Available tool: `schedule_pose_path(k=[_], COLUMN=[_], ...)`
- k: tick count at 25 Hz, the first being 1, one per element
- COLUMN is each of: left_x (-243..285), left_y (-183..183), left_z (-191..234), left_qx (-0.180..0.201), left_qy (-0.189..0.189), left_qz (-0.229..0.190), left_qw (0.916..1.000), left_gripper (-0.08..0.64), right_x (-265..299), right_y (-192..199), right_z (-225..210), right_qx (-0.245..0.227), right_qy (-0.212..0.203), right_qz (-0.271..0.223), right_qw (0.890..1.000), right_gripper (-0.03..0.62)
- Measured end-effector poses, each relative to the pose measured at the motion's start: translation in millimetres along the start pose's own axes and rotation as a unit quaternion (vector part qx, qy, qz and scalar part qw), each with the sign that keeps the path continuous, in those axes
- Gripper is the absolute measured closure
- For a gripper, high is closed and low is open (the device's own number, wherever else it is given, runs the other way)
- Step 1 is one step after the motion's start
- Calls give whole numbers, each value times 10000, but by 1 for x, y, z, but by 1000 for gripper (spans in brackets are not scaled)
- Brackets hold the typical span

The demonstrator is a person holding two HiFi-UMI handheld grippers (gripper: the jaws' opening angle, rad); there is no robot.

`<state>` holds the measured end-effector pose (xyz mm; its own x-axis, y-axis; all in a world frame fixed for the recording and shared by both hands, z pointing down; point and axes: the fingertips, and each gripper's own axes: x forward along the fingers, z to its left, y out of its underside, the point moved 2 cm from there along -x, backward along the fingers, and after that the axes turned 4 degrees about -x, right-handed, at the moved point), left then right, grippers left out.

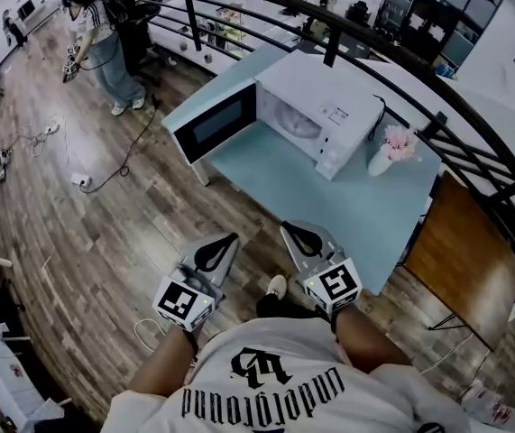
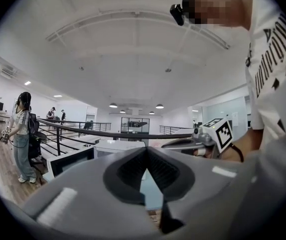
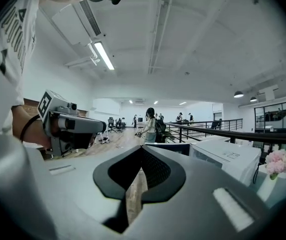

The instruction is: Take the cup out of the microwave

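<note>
Two grippers, left gripper (image 1: 232,239) and right gripper (image 1: 287,230), are empty with jaws pressed together, well apart from the microwave (image 1: 316,115). Its cup (image 1: 295,126) shows as a pale shape inside the open cavity. Risks: unopened jaws would shove it deeper; the swung-out door (image 1: 214,123) could be clipped. Cup axis and facing: indeterminate.

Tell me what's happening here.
A person holds a grey two-jaw tool in each hand. The left tool and right tool are both shut and empty, held short of the light blue table. On it stands a white microwave with its dark-windowed door swung open, beside a white vase of pink flowers. The cup inside cannot be made out clearly, and nothing is grasped yet.
</note>
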<state>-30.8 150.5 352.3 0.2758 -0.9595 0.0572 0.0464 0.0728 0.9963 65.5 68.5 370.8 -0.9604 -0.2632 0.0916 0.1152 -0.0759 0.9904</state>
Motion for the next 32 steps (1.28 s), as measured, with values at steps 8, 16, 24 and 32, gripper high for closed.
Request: schedule_pose_path(k=[8, 16, 24, 32], left_x=[82, 140, 172, 208], left_y=[-19, -17, -13, -12], left_z=[24, 35, 62, 99], left_qx=[83, 204, 177, 133], left_qy=[150, 428, 841, 1225], left_qz=[-39, -35, 134, 242], left_qw=[9998, 9989, 9962, 9921], left_gripper=[511, 511, 511, 511], right_x=[15, 25, 46, 81], right_y=[-4, 8, 17, 34], right_z=[-78, -127, -147, -170], right_qx=[-15, 61, 187, 359], right_qy=[165, 483, 869, 1232], right_qz=[-6, -26, 164, 279], right_qw=[9999, 9988, 9959, 9913], right_gripper=[589, 589, 589, 588])
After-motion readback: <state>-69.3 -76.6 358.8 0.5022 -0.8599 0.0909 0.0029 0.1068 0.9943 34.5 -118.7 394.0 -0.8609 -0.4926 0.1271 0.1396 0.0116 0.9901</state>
